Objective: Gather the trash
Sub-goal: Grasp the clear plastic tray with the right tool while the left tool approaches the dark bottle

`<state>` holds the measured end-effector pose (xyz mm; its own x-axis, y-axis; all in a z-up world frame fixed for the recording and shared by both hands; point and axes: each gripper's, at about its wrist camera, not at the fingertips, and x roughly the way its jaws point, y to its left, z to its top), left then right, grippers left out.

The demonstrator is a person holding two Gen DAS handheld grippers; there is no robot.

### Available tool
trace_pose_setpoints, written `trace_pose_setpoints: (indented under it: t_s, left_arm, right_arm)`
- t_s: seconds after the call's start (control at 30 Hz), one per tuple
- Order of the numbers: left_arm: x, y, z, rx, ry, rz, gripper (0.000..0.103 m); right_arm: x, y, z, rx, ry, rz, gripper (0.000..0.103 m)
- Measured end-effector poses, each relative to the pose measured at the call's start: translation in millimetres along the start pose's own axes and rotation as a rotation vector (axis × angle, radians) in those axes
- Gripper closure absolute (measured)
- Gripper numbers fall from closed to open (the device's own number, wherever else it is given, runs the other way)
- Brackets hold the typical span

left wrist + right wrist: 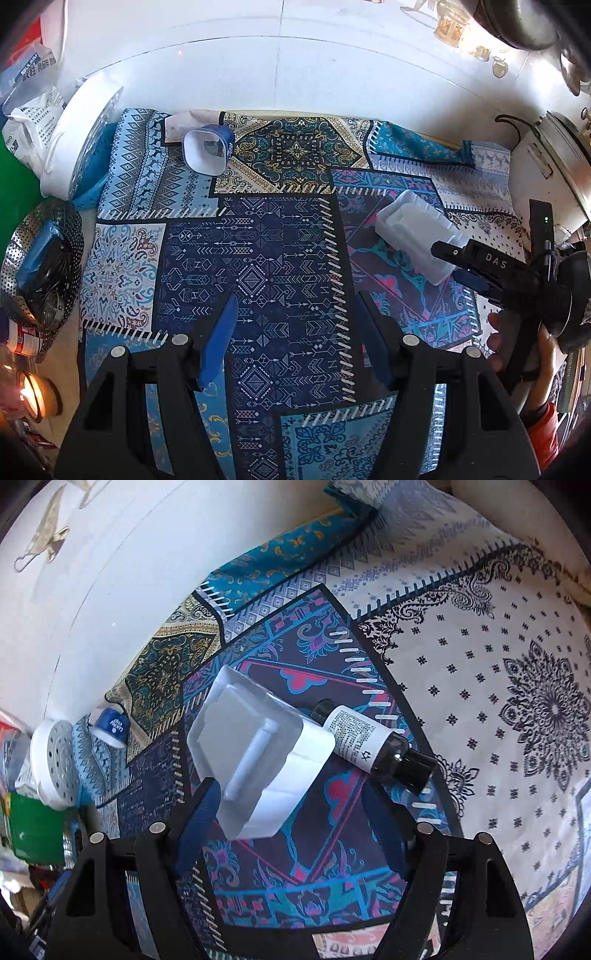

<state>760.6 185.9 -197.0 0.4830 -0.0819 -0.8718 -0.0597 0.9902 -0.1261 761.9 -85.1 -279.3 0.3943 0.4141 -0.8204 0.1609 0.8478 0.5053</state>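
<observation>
A white foam tray [258,753] lies on the patterned cloth [498,701], with a black bottle with a white label [369,746] resting against its far side. My right gripper [291,794] is open around the tray's near end. Its left finger is at the tray's edge and its right finger stands apart from it. A blue and white cup [207,147] lies on its side near the wall. My left gripper [297,299] hangs open over the dark blue patch with nothing between its fingers. The tray [413,236] also shows at the right in the left wrist view, partly behind the right gripper.
A perforated steel basket [40,258] and a lit candle jar [33,398] sit at the left edge. A white round lid [74,136] and a printed bag [29,110] lean at the back left. A white appliance [543,173] stands at the right. A hand [517,354] holds the right gripper.
</observation>
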Motion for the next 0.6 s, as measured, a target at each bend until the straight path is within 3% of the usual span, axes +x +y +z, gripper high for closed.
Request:
trace_pose_setpoints:
  t_s: [0.07,0.27,0.47,0.6]
  left_arm:
    - [5,1,1,0.001,0.013,-0.006,0.039]
    - [10,-20,-5,0.026,0.03,-0.021,0.039]
    - [12,-65,-13,0.068,0.035,-0.045,0.039]
    - [17,-103,-10,0.103,0.03,-0.059,0.039]
  right_arm:
    - [1,2,2,0.007,-0.008,0.035,0.046]
    - [-19,20,-2,-0.136,-0.051,0.039,0.066]
    - [-64,12,-14,-0.215,-0.088,0.065,0.077]
    - [-103,-7,-20,-0.27,-0.143,0.021,0.078]
